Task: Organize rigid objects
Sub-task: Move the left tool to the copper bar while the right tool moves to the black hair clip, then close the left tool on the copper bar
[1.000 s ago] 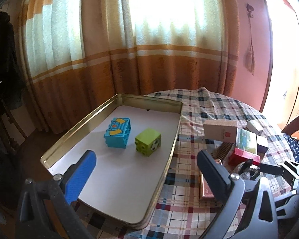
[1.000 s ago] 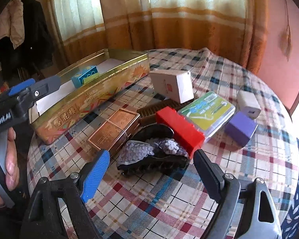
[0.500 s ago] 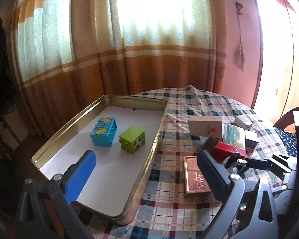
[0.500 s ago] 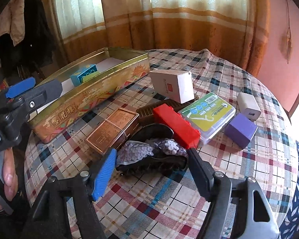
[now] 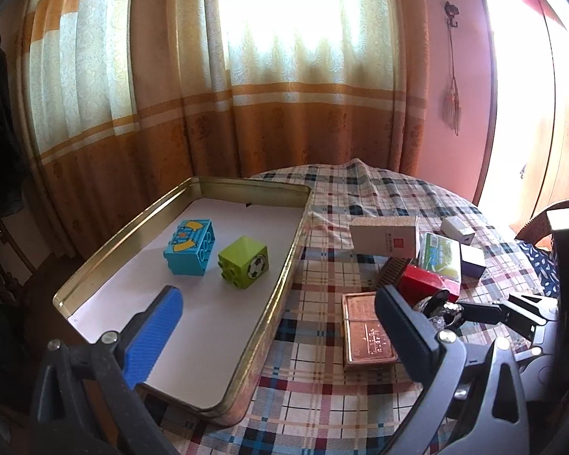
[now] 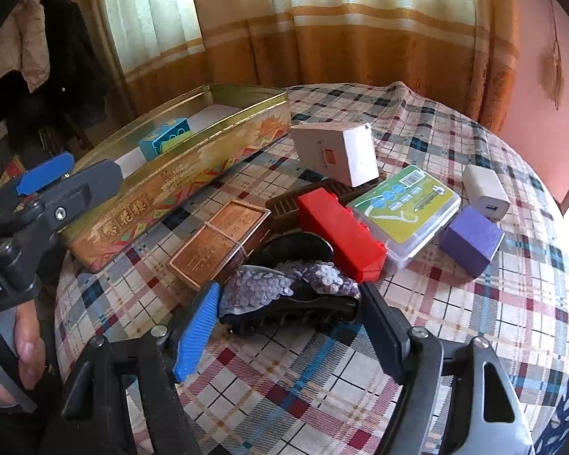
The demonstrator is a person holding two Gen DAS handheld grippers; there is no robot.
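A gold tin tray [image 5: 284, 276] with a white floor holds a blue brick [image 5: 189, 242] and a green brick [image 5: 243, 261]. My left gripper [image 5: 277, 322] is open and empty, hovering over the tray's near right rim. My right gripper [image 6: 288, 326] has closed in on both ends of a black sequined hair claw [image 6: 290, 297] lying on the plaid table; the fingers sit at or against it. Beside the claw lie a copper box [image 6: 220, 242], a red block [image 6: 339, 237], a green-labelled clear case [image 6: 406, 204], a white box [image 6: 335, 151], a purple block [image 6: 470, 240] and a white charger [image 6: 485, 191].
The tray [image 6: 178, 185] lies at the table's left side, with the left gripper [image 6: 45, 185] and a hand at its near end. A brown comb [image 6: 284, 204] lies under the red block. Curtains hang behind the round table. A chair stands at right.
My right gripper moved forward and its fingers narrowed around the hair claw. My left gripper drifted right and pulled back slightly over the tray edge, staying open.
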